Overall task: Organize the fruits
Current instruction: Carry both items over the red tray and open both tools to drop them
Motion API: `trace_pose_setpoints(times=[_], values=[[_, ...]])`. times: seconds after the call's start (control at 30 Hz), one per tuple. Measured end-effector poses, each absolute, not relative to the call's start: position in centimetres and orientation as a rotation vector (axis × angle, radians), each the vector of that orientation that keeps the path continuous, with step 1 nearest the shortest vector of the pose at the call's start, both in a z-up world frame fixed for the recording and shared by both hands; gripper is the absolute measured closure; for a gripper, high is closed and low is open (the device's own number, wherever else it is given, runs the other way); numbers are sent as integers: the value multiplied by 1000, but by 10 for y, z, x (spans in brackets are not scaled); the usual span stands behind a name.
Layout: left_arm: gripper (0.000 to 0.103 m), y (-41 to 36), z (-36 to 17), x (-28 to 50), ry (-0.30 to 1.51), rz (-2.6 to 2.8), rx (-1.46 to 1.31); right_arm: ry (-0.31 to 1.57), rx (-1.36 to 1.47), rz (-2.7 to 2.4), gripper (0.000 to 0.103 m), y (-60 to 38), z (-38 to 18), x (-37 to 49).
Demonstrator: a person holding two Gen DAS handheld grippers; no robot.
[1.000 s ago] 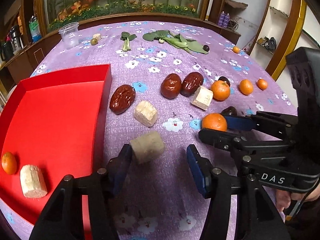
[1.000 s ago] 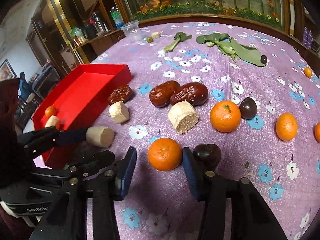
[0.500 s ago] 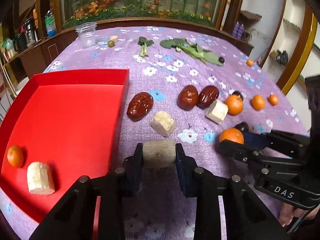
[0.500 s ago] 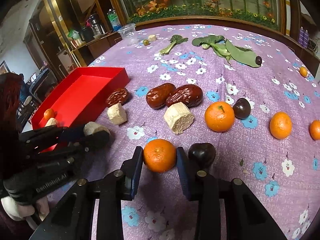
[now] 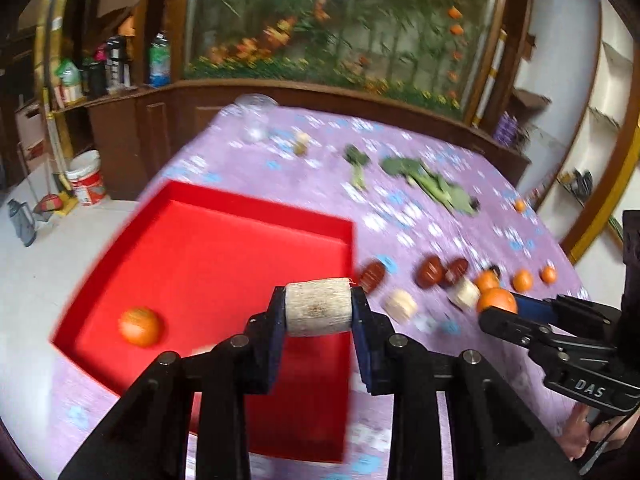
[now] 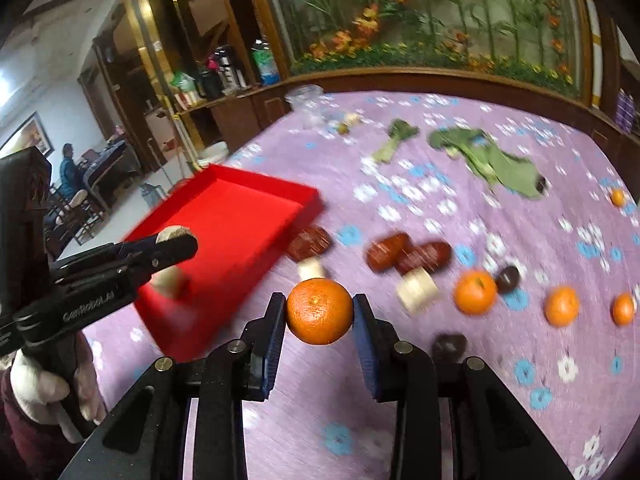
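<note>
Fruits under handling number two. Round orange mandarin [image 6: 319, 311] sits squarely between the blue pads of the right gripper [image 6: 319, 312], pinched at its two sides, lifted clear of the purple flowered tablecloth [image 6: 500, 380]. Pale tan cylindrical sugarcane piece [image 5: 318, 307] lies crosswise between the pads of the left gripper [image 5: 318, 308], flat ends pressed by both jaws, held above the near right corner of the shallow red rectangular tray [image 5: 224, 248]. Both jaws have closed onto their loads within the last second. Beyond the left jaws, one small orange [image 5: 141, 327] rests in the tray. Further beyond the right jaws lie dark red dates [image 6: 408, 256], pale chunks, more oranges, then leafy greens [image 6: 488, 160]. Background is motion-blurred.
</note>
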State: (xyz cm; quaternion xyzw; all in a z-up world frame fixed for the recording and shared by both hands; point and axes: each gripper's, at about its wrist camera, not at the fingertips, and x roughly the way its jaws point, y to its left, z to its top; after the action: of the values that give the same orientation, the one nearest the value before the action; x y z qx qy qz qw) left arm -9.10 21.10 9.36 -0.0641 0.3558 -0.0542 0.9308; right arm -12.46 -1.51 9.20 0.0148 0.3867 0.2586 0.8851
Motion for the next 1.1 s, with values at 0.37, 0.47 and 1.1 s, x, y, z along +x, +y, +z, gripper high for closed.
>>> trace_pose_setpoints(times=[0.37,0.47,1.1], values=[[73,287,92,-50,741,62,-152,781,-32,674,66,86,116,-90],[73,301,71,-36,795,96,-166,824,-45,679,66,108,98,-79],[73,314,35,-18,866,102,-184,963,-110,671,66,157,33,-53]])
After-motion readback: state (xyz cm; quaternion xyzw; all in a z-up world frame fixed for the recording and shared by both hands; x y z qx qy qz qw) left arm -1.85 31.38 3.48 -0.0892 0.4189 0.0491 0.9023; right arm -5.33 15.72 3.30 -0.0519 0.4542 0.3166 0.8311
